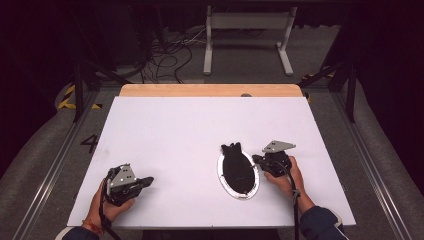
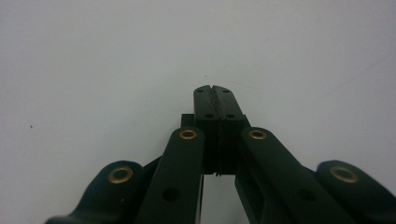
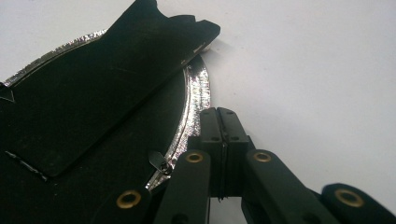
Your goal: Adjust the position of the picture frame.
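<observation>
The right hand-held gripper point(image 1: 259, 160) lay on the white counter point(image 1: 175, 140), its jaws pressed together on nothing, tips just beside the shiny rim of an oval, silver-edged tray point(image 3: 196, 88). The tray point(image 1: 238, 174) sat on the near right part of the counter, with a flat black piece point(image 1: 235, 162) with a notched end resting across it and overhanging its far edge. In the right gripper view the piece point(image 3: 107, 79) lay tilted over the dark tray bed. Well apart on the near left, the left hand-held gripper point(image 1: 145, 182) rested with jaws likewise closed and empty, bare counter point(image 2: 93, 70) ahead of it. The work appeared to be at its start, nothing yet grasped; the next move would likely call for the right jaws to open and take hold of the tray's rim or the black piece.
</observation>
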### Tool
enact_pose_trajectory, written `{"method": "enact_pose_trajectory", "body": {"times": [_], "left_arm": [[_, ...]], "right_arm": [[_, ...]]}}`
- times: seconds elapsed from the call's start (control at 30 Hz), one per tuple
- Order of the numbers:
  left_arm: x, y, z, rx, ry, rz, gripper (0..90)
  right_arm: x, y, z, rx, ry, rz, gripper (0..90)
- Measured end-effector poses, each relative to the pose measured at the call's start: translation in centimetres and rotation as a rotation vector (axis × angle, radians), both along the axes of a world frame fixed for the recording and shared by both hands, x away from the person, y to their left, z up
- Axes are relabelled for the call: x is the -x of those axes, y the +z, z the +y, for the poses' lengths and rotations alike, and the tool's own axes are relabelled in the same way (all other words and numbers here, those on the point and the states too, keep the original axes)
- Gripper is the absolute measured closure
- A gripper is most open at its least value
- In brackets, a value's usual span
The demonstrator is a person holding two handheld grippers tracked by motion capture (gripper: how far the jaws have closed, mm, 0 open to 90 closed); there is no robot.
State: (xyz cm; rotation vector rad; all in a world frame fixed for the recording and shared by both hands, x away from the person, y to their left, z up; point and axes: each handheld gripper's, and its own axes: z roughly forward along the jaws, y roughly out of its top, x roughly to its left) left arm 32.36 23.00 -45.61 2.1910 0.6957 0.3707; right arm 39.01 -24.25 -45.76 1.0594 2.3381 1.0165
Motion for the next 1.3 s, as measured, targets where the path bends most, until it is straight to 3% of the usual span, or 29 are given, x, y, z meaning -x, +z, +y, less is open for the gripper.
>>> {"method": "enact_pose_trajectory", "body": {"times": [0.3,0.67,1.3], "left_arm": [[-0.6,0.2,-0.5,0.002,-0.008,0.000,90.0],[-1.3,0.6,-2.7,-0.007,-0.057,-0.008,90.0],[-4.2,1.3,-6.1,0.005,-0.115,-0.027,89.9]], "right_arm": [[-0.1,0.0,1.3,0.005,0.030,-0.002,90.0],[0.0,-0.1,3.5,0.012,0.077,-0.008,90.0],[0.4,-0.2,3.4,0.006,0.069,-0.020,90.0]]}}
